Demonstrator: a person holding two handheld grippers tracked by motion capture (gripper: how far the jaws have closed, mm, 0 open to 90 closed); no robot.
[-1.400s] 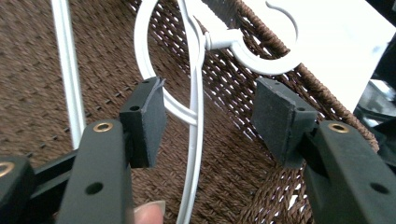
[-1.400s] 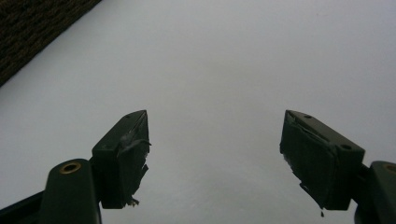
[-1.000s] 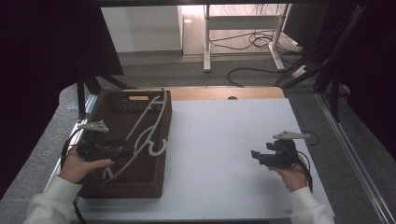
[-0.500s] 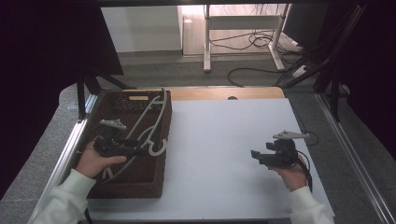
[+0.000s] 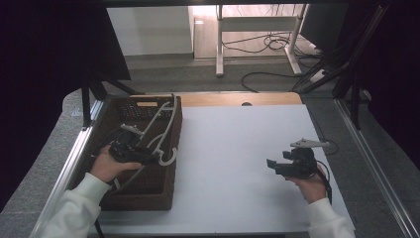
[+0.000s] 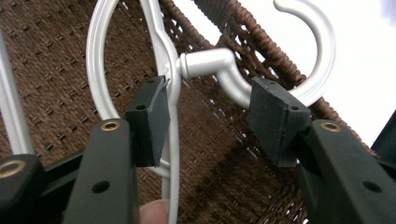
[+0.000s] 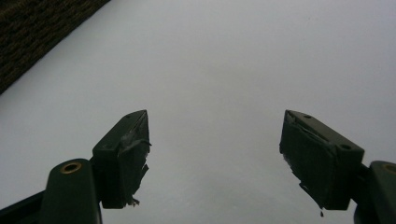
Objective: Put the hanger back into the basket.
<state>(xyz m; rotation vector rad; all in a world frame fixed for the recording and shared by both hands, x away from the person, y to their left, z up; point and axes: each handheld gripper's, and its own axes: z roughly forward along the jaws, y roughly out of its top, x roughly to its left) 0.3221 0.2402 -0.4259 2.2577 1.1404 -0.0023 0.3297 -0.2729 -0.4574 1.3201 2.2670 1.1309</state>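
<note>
1. The white hanger [image 6: 173, 93] lies in the brown woven basket [image 5: 163, 196] at the left of the table [image 5: 233, 163], its hook curling over the basket's right wall. The left gripper [image 6: 208, 109] has just been closing around the hanger's neck; one pad touches the wire, the other looks just short of the hook stem, so nothing is clamped yet.
2. Risk: the neck is thin and round (and the pads meet it off-centre), so it could pivot or slip out as the jaws close.
3. Risk: on lifting, the hook or the second hanger [image 5: 166, 116] lying alongside may snag on the weave and drag the basket.
4. The left hand [image 5: 106, 168] reaches low into the basket, gripper pointing toward its right wall.
5. The right gripper [image 5: 277, 166] hovers level over bare table at the right, jaws wide apart, holding nothing
</note>
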